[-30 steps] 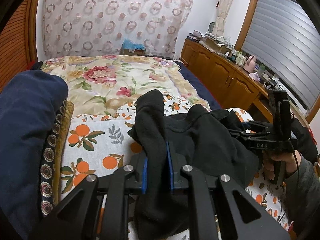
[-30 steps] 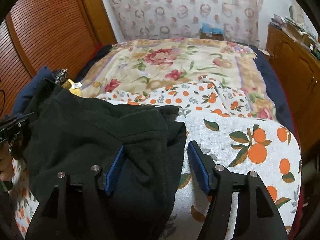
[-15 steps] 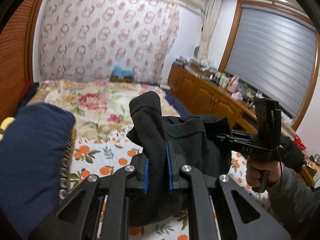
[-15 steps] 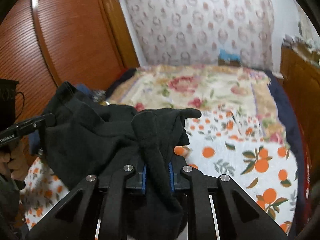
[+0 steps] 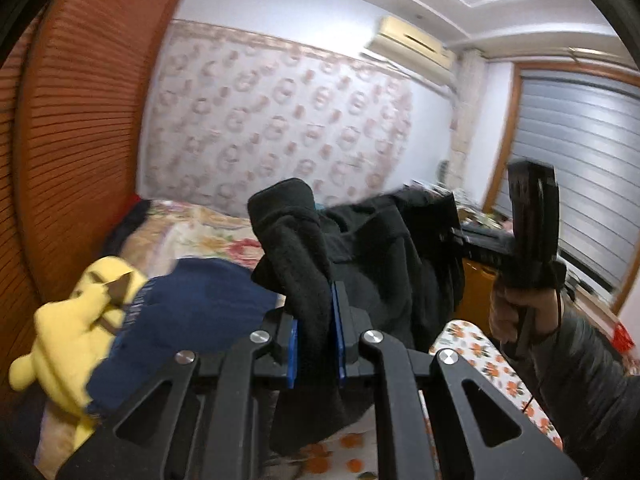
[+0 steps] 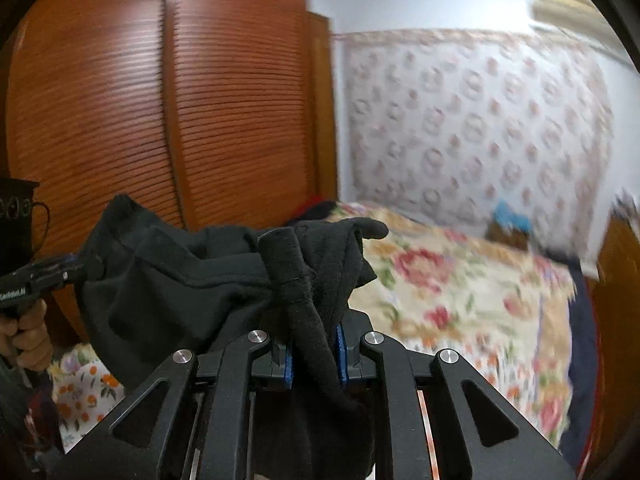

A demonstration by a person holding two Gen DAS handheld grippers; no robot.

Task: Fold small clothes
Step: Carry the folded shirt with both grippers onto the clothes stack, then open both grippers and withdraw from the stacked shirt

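A black fleece garment (image 5: 372, 264) hangs in the air between my two grippers, above the bed. My left gripper (image 5: 314, 340) is shut on one bunched edge of it, the blue pads pressing the cloth. My right gripper (image 6: 314, 354) is shut on the other edge, where a thick black fold (image 6: 288, 276) rises between its pads. In the left wrist view the right gripper (image 5: 460, 236) shows at the far right, held by a hand (image 5: 516, 312). In the right wrist view the left gripper (image 6: 80, 266) shows at the left edge, pinching the garment (image 6: 180, 280).
Below lies the bed with an orange-print sheet (image 5: 480, 356) and a floral quilt (image 6: 460, 292). A navy cushion (image 5: 192, 312) and a yellow plush toy (image 5: 76, 332) lie at the left. A slatted wooden wardrobe (image 6: 160, 100) stands beside the bed; a wooden dresser (image 5: 476, 288) runs under the window.
The right gripper closed on the black garment's edge. Both grippers then rose, lifting the garment off the bed, and both views tilted upward toward the walls and wardrobe.
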